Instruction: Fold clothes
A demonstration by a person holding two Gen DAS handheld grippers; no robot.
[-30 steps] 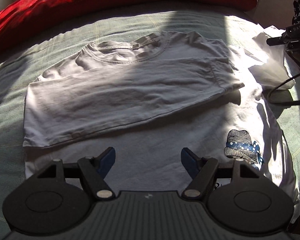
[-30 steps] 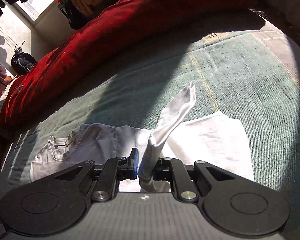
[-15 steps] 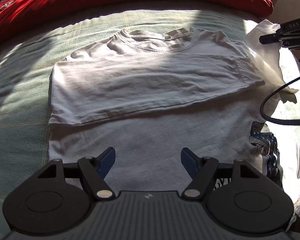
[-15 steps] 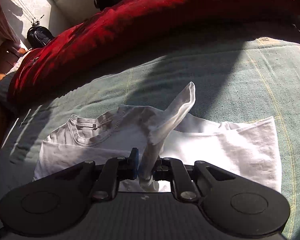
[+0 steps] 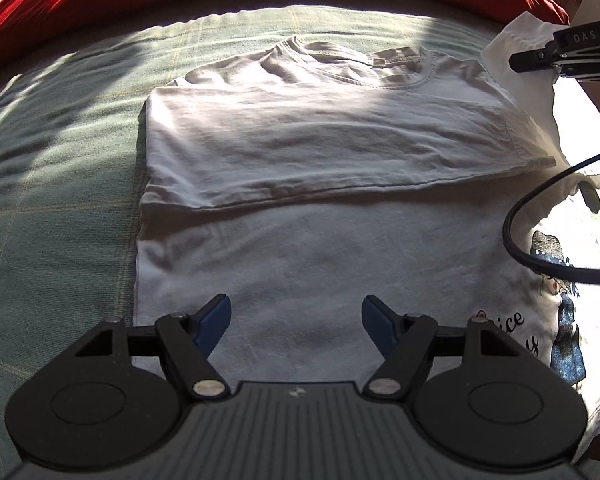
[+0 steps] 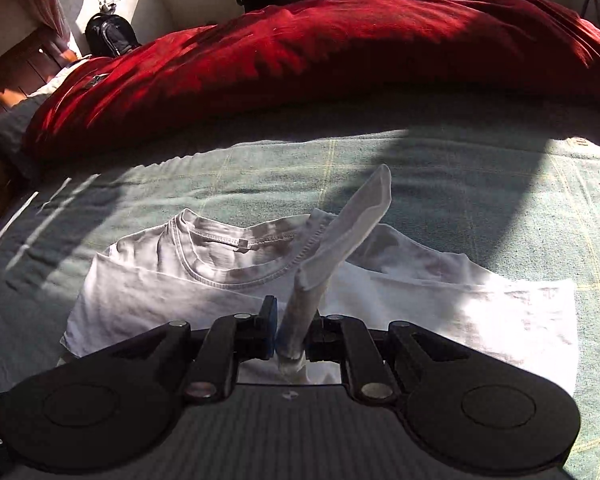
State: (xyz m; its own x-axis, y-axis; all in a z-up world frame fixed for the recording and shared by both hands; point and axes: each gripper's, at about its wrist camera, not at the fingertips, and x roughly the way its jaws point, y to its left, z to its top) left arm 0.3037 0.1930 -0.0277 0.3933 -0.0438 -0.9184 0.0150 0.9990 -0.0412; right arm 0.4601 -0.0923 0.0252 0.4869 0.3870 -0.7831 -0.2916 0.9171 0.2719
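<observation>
Left tool point(image 5: 296, 322): jaws wide, nothing between them, flat shirt point(image 5: 320, 152) ahead. Bedspread point(image 5: 60, 200) bare on left. Right side blocked by black cable point(image 5: 516, 216) and right tool point(image 5: 540, 58). Far edge walled by red duvet point(image 6: 340, 48).

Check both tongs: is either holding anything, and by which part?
The right tongs are shut on the white T-shirt, pinching a bunched fold of its sleeve. The left tongs are open and hold nothing.
</observation>
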